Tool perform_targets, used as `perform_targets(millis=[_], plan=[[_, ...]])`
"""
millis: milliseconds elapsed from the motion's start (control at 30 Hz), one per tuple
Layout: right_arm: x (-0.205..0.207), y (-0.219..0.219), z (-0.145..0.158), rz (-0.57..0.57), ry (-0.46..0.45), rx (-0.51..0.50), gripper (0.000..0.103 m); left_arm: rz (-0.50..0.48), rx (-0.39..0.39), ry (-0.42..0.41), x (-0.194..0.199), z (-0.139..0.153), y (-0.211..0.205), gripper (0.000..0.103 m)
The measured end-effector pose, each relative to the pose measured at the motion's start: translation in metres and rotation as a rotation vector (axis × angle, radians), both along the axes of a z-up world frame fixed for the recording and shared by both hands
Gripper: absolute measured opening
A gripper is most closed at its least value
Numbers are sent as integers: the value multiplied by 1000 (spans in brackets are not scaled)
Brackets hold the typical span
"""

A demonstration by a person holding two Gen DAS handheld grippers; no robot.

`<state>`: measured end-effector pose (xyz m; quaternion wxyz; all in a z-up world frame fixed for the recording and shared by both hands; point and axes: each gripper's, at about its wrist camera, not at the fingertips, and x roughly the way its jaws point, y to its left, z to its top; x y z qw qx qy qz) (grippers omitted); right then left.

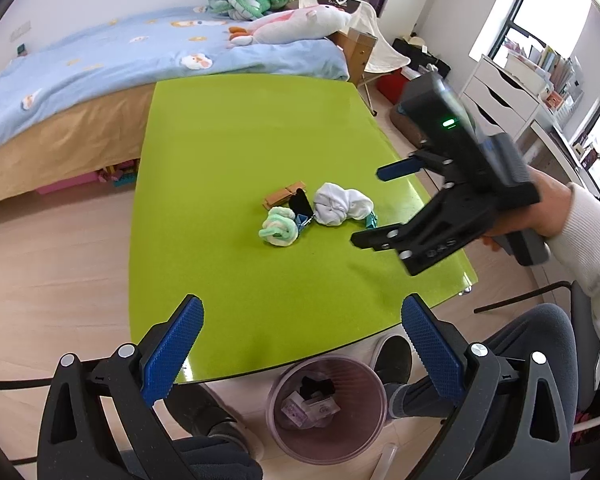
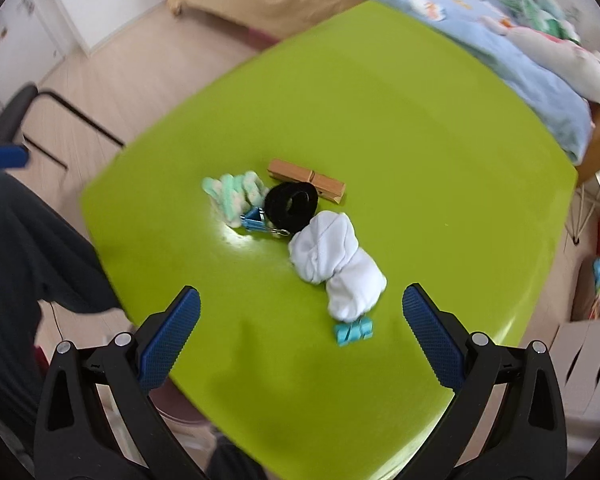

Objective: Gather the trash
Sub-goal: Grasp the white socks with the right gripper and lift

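Observation:
A small pile lies mid-table on the green table [image 1: 236, 136]: a white rolled cloth [image 1: 341, 203] [image 2: 333, 264], a green-and-white twisted piece [image 1: 280, 227] [image 2: 232, 194], a black ring [image 2: 292, 205], a blue binder clip [image 2: 254, 221], a brown wooden clip [image 2: 305, 181] and a light blue scrap [image 2: 353, 332]. My left gripper [image 1: 301, 320] is open and empty above the table's near edge. My right gripper [image 2: 300, 312] [image 1: 369, 206] is open and empty, just short of the white cloth.
A pink-tinted trash bin [image 1: 327, 408] with some discarded items stands on the floor under the table's near edge, between the person's legs. A bed [image 1: 100, 72] with plush toys lies beyond the table. White drawers [image 1: 499, 96] stand at the right.

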<state>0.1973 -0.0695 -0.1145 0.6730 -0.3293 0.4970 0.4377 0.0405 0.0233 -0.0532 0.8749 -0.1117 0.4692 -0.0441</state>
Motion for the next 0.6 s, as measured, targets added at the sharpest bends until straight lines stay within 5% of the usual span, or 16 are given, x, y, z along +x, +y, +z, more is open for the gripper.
perform_targets(millis=[167,433,600], plan=[[12,12,-21,42,4,-72,80,5,-4,9,5,-3,4,95],[21,17,-37,54,10,-94,68,7,-14,19,9,-8,7,95],[27,14,-36,39,-7,-85,48,9,-16,19,10,-9,8,95]])
